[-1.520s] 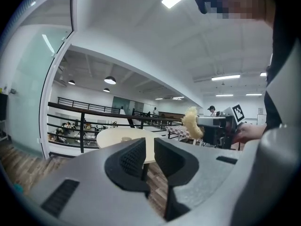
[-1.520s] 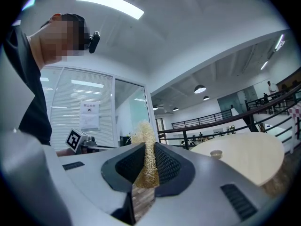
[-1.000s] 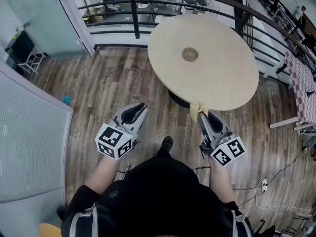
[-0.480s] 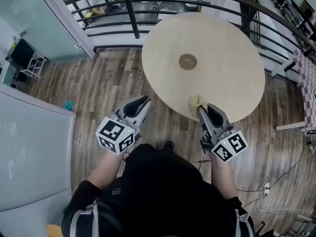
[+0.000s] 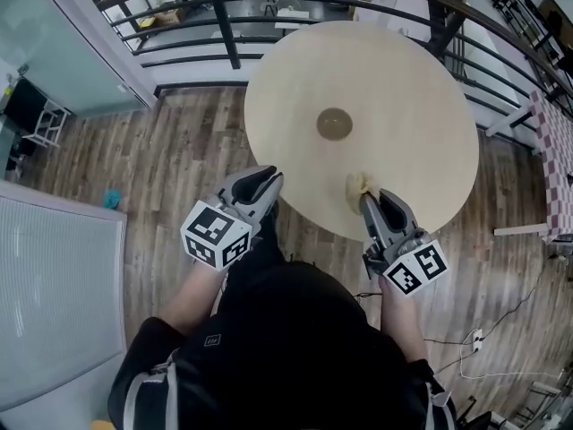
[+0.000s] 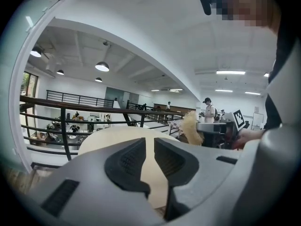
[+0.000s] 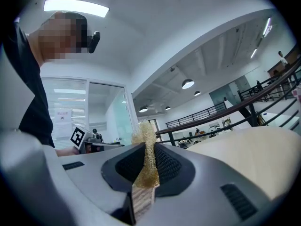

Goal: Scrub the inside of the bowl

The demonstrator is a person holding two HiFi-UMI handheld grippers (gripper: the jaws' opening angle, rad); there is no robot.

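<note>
A small brownish bowl [image 5: 334, 124] stands at the middle of a round pale wooden table [image 5: 403, 79]. My right gripper [image 5: 372, 202] hangs over the table's near edge, shut on a yellowish fibrous scrubber [image 5: 357, 184] that sticks out past its tips toward the bowl. In the right gripper view the scrubber [image 7: 146, 133] is pinched between the dark pads of the right gripper [image 7: 146, 149]. My left gripper [image 5: 264, 179] is at the table's near left edge, its jaws a narrow gap apart with nothing between them. In the left gripper view, the table shows through the gap of the left gripper [image 6: 149, 142].
A dark metal railing [image 5: 224, 16] curves behind the table. Wooden plank floor [image 5: 179, 141] lies left of it. A white partition [image 5: 54, 276] stands at the left. A cable and power strip [image 5: 474, 339] lie on the floor at the right, near a checked cloth [image 5: 557, 150].
The person has stepped toward the table. Both grippers have come forward to its near edge, the scrubber now hangs over the tabletop, and the bowl lies closer.
</note>
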